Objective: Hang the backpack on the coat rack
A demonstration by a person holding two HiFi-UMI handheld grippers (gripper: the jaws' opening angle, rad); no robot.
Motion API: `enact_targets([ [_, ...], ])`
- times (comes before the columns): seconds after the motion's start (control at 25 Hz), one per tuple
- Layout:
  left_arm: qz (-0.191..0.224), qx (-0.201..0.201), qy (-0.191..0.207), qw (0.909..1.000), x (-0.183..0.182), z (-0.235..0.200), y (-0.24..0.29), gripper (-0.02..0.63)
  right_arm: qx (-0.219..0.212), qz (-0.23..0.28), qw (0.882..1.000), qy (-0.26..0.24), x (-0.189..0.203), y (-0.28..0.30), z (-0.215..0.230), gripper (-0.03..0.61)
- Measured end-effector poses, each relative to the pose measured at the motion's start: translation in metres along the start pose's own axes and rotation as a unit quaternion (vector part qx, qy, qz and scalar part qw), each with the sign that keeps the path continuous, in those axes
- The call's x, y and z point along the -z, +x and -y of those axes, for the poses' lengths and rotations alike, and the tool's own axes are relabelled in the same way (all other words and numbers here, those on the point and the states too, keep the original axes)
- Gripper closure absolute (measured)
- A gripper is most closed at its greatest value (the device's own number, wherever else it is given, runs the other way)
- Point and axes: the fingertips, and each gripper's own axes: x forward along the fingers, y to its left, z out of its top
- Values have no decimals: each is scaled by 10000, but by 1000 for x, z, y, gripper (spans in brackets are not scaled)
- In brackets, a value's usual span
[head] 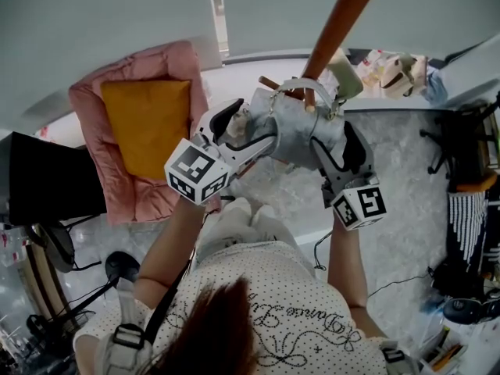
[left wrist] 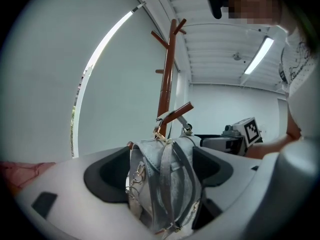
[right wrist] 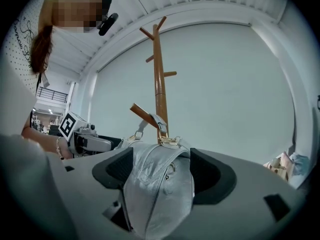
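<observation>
A small grey backpack point(head: 301, 131) hangs against the brown wooden coat rack point(head: 337, 23), its top handle point(head: 299, 86) looped over a low peg point(left wrist: 179, 112). My left gripper point(head: 254, 135) grips the bag's left side; the bag point(left wrist: 164, 184) and its straps fill the space between its jaws. From the right, my right gripper point(head: 332, 151) is shut on the bag point(right wrist: 160, 189) as well. The handle point(right wrist: 156, 122) sits on the peg point(right wrist: 144, 115) in the right gripper view. The rack's upper pegs point(right wrist: 152, 31) are bare.
A pink cushioned seat point(head: 144, 123) with a yellow pillow point(head: 148, 123) lies on the floor at left. A black case point(head: 47, 182) and cables sit lower left. Clutter point(head: 391, 73) and a dark chair base point(head: 461, 143) stand at right.
</observation>
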Motion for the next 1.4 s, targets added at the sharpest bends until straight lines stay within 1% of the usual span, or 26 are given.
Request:
enact_targets([
  [0.12, 116, 22, 2, 9999, -9, 1, -3, 240, 21, 211, 9998, -19, -17, -4, 0, 218],
  [0.24, 235, 100, 55, 9997, -21, 5, -6, 293, 9, 412, 9990, -143, -36, -8, -4, 229],
  [0.4, 370, -26, 198, 9991, -34, 5, -11, 398, -97, 531, 9984, -187, -51, -10, -11, 266],
  [0.56, 481, -214, 196, 9984, -42, 0, -15, 443, -136, 502, 9985, -160, -57, -9, -17, 346],
  [0.72, 577, -506, 204, 9968, -49, -7, -22, 511, 59, 538, 9982, -247, -62, -12, -18, 438],
  [0.88, 634, -856, 211, 9941, -54, -19, -29, 579, 356, 663, 9969, -245, -68, -18, -10, 520],
  [1.0, 590, -1028, 270, 9926, -54, -26, -32, 592, 493, 689, 9961, -244, -69, -20, -5, 563],
  [1.16, 618, -1154, 283, 9910, -55, -31, -35, 606, 569, 678, 9958, -231, -68, -21, -1, 568],
  [1.4, 674, -1166, 301, 9904, -58, -32, -37, 609, 689, 738, 9945, -282, -72, -24, 2, 568],
])
